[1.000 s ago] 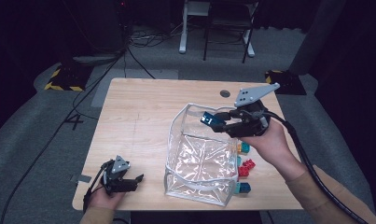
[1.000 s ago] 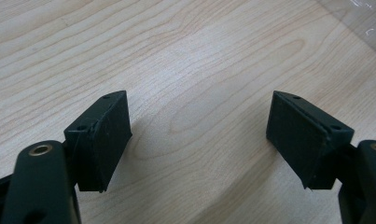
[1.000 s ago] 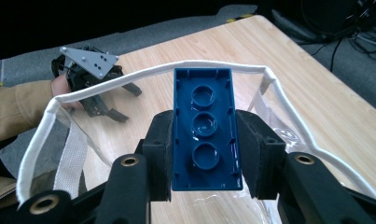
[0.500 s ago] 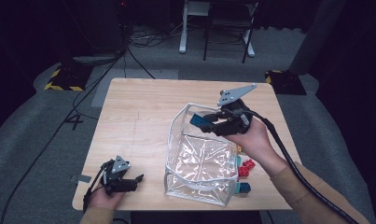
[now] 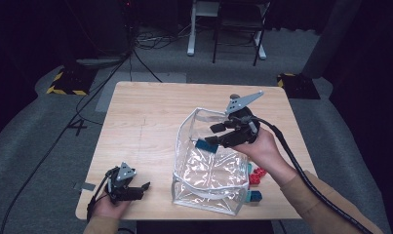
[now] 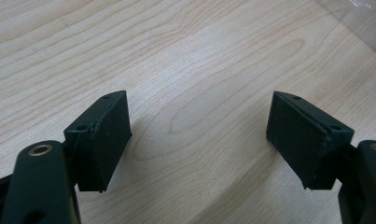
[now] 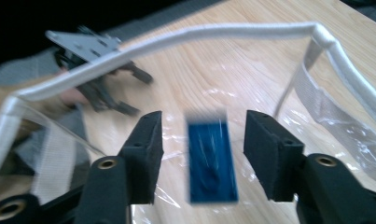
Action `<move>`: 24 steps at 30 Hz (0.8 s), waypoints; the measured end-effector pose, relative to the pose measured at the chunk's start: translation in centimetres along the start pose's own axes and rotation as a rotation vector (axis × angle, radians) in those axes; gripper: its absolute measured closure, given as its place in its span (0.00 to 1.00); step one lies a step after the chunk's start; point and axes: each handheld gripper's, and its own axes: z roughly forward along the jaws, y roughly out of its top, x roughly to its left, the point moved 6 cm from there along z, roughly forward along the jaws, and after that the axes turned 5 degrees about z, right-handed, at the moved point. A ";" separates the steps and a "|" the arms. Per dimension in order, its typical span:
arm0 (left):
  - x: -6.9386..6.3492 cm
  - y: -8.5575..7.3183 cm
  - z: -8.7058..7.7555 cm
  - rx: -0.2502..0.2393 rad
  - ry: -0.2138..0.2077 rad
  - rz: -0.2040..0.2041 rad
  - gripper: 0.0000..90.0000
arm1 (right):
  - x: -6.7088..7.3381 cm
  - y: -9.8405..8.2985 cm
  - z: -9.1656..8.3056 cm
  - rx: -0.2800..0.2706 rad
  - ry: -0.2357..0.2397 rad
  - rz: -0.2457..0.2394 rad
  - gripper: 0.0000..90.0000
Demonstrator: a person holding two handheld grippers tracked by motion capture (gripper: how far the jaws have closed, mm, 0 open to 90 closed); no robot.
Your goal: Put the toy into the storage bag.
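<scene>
Blurred blue block (image 7: 212,161) over clear bag (image 5: 211,173)

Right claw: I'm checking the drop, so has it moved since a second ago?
Yes. The right claw sank lower into the clear bag; its jaws have just been opening, blue block between them.

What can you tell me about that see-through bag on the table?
The clear bag looks like soft, shiny plastic, crinkled and glinting, with white fabric piping along its edges. It stands on the wooden table near the front edge with its top open and its sides holding a boxy shape. The right tongs reach over its open mouth; their jaws have just been opening, and a blue block sits blurred between them, not pressed. A few red and blue blocks lie on the table beside the bag's right side.
</scene>
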 end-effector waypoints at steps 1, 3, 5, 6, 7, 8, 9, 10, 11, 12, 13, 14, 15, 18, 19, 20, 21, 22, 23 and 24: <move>0.0 0.0 0.0 0.000 -0.001 -0.001 0.25 | 0.0 0.0 -0.2 -0.008 -0.003 0.002 0.51; 0.0 0.0 0.0 0.000 -0.001 -0.001 0.25 | -0.1 0.1 -0.9 -0.025 -0.006 0.003 0.50; 0.0 0.0 0.0 0.000 -0.001 0.000 0.25 | -0.2 0.0 -1.7 -0.039 -0.012 0.008 0.50; 0.0 0.0 0.0 0.000 -0.001 -0.001 0.25 | -0.3 0.0 -2.2 -0.048 -0.021 0.008 0.50; 0.0 0.0 0.0 -0.001 -0.001 -0.001 0.25 | -0.4 -0.1 -2.7 -0.056 -0.026 0.007 0.50; 0.0 0.0 0.0 -0.001 -0.001 -0.001 0.25 | -0.5 -0.1 -3.1 -0.062 -0.031 0.009 0.50; 0.0 0.0 0.0 -0.001 -0.001 -0.001 0.25 | -0.8 -0.3 -4.0 -0.074 -0.045 0.010 0.51; 0.0 0.0 0.0 0.000 0.000 0.000 0.25 | -0.9 -0.4 -4.5 -0.080 -0.055 0.013 0.51; 0.0 0.0 0.0 -0.001 -0.001 -0.001 0.25 | -1.2 -0.6 -5.1 -0.087 -0.063 0.020 0.51; 0.0 0.0 0.0 -0.001 -0.001 0.000 0.25 | -1.5 -0.8 -5.8 -0.092 -0.078 0.025 0.51; 0.0 0.0 0.0 -0.001 -0.001 0.000 0.25 | -1.8 -1.0 -6.2 -0.095 -0.090 0.027 0.51; 0.0 0.0 0.0 0.000 0.000 0.001 0.25 | -2.0 -1.2 -6.6 -0.096 -0.101 0.031 0.51; 0.0 0.0 0.0 -0.001 0.000 0.000 0.25 | -2.4 -1.5 -7.2 -0.100 -0.118 0.039 0.51; 0.0 0.0 0.0 0.000 0.000 0.001 0.25 | -3.4 -2.4 -8.7 -0.109 -0.151 0.060 0.51; 0.0 0.0 0.0 -0.001 0.000 -0.001 0.25 | -3.8 -2.7 -9.1 -0.113 -0.161 0.064 0.52; 0.0 0.0 0.0 -0.001 0.000 -0.001 0.25 | -4.1 -3.0 -9.5 -0.114 -0.175 0.070 0.52; 0.0 0.0 0.0 -0.001 0.000 0.000 0.25 | -4.5 -3.4 -9.8 -0.117 -0.186 0.076 0.52; 0.0 0.0 0.0 -0.001 0.000 -0.001 0.25 | -5.0 -3.8 -10.2 -0.116 -0.201 0.084 0.52; 0.0 0.0 0.0 -0.001 0.000 0.000 0.25 | -5.3 -4.1 -10.4 -0.117 -0.211 0.087 0.52; 0.0 0.0 0.0 -0.001 0.000 0.001 0.25 | -5.7 -4.4 -10.6 -0.117 -0.221 0.094 0.52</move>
